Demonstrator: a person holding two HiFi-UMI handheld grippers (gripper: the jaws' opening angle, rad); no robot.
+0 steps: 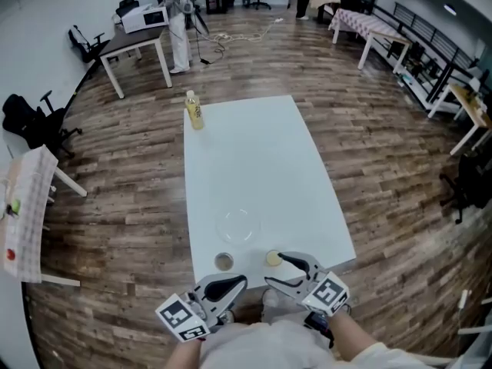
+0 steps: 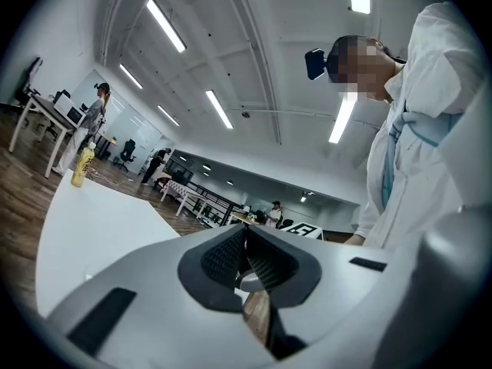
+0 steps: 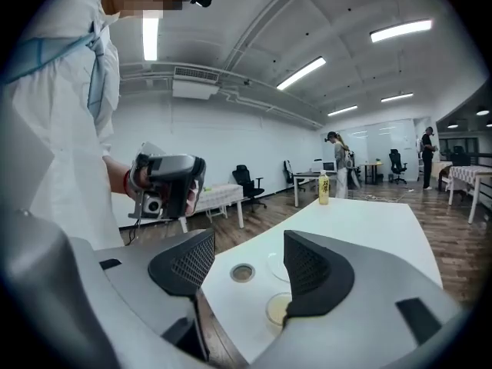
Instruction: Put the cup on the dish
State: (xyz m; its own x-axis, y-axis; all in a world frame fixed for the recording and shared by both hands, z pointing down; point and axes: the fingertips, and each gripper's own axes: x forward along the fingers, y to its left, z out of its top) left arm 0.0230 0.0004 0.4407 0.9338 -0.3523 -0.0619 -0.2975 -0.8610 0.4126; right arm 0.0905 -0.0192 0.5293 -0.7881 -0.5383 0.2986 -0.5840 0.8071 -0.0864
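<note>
Head view: yellowish cup [image 1: 274, 258] at the near edge of the table [image 1: 254, 160], open top beyond; your right gripper [image 1: 273, 268] spread, left gripper [image 1: 240, 282] pressed together.

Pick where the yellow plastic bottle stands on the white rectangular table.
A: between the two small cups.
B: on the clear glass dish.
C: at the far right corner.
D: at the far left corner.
D: the yellow plastic bottle stands at the far left corner of the white rectangular table, well beyond the clear glass dish.
</note>
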